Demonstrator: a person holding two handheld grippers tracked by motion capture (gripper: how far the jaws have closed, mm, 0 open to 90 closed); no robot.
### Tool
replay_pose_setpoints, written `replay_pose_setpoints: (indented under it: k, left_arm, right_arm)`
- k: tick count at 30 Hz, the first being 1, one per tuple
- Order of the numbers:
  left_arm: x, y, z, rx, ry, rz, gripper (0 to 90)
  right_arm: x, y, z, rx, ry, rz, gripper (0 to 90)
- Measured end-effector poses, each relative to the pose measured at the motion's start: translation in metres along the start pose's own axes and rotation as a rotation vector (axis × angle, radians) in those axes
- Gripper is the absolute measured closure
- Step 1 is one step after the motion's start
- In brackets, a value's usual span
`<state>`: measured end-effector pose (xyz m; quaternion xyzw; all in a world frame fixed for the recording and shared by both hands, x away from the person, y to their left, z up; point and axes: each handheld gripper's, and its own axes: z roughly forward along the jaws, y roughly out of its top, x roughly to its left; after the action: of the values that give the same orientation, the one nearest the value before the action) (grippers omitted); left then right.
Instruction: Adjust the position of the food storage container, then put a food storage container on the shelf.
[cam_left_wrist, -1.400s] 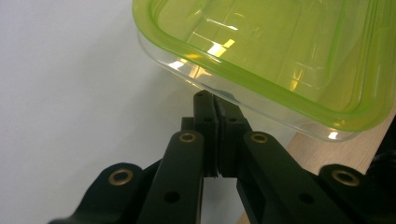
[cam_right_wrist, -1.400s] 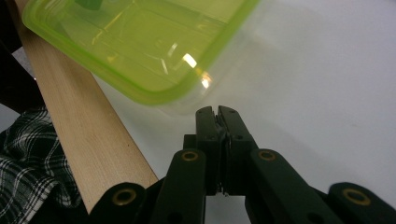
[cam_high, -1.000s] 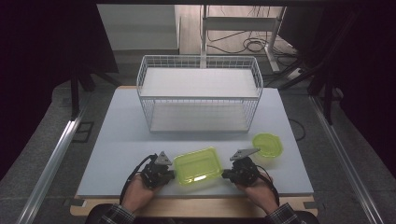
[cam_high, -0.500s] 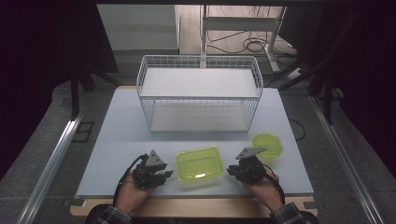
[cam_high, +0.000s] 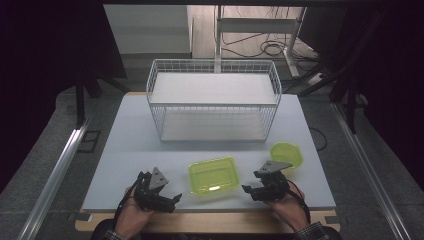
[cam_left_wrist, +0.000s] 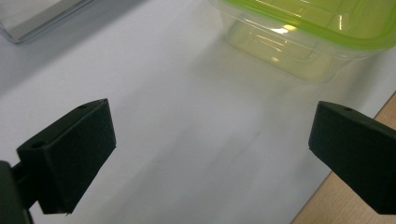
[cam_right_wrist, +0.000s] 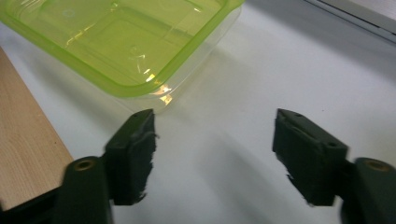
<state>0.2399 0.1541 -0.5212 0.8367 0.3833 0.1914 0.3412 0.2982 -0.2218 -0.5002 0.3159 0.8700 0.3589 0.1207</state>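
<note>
A rectangular yellow-green plastic container sits open side up near the table's front edge, also seen in the left gripper view and the right gripper view. My left gripper lies to its left, a short gap away. Its jaws have just been opening and stand wide apart over bare table. My right gripper lies to the container's right. Its jaws have also just been opening, with nothing between them. Its left fingertip is close to the container's corner without touching it.
A white wire basket stands across the middle of the grey-white table. A round yellow-green dish lies behind my right gripper. A wooden strip runs along the table's front edge.
Both grippers stood shut against the container's ends and have now opened. The left hand has drawn away to the left; the right has hardly moved. The container stays in place.
</note>
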Motion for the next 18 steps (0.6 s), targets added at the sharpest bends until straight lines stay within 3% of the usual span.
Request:
replay_pose_setpoints:
  k: [7, 11, 18]
  left_arm:
    - [0.0025, -0.0060, -0.0026, -0.036, -0.015, -0.015, 0.2]
    - [0.0027, -0.0061, -0.0015, -0.056, -0.019, -0.003, 0.0]
    - [0.0028, -0.0070, 0.0011, -0.046, -0.023, 0.009, 0.4]
  right_arm:
    - [-0.0043, -0.0050, 0.0003, -0.034, 0.015, 0.035, 14.1]
    - [-0.0055, -0.0041, 0.0001, -0.053, 0.031, 0.052, 11.1]
    - [-0.0070, -0.0011, 0.0009, -0.052, 0.031, 0.068, 8.9]
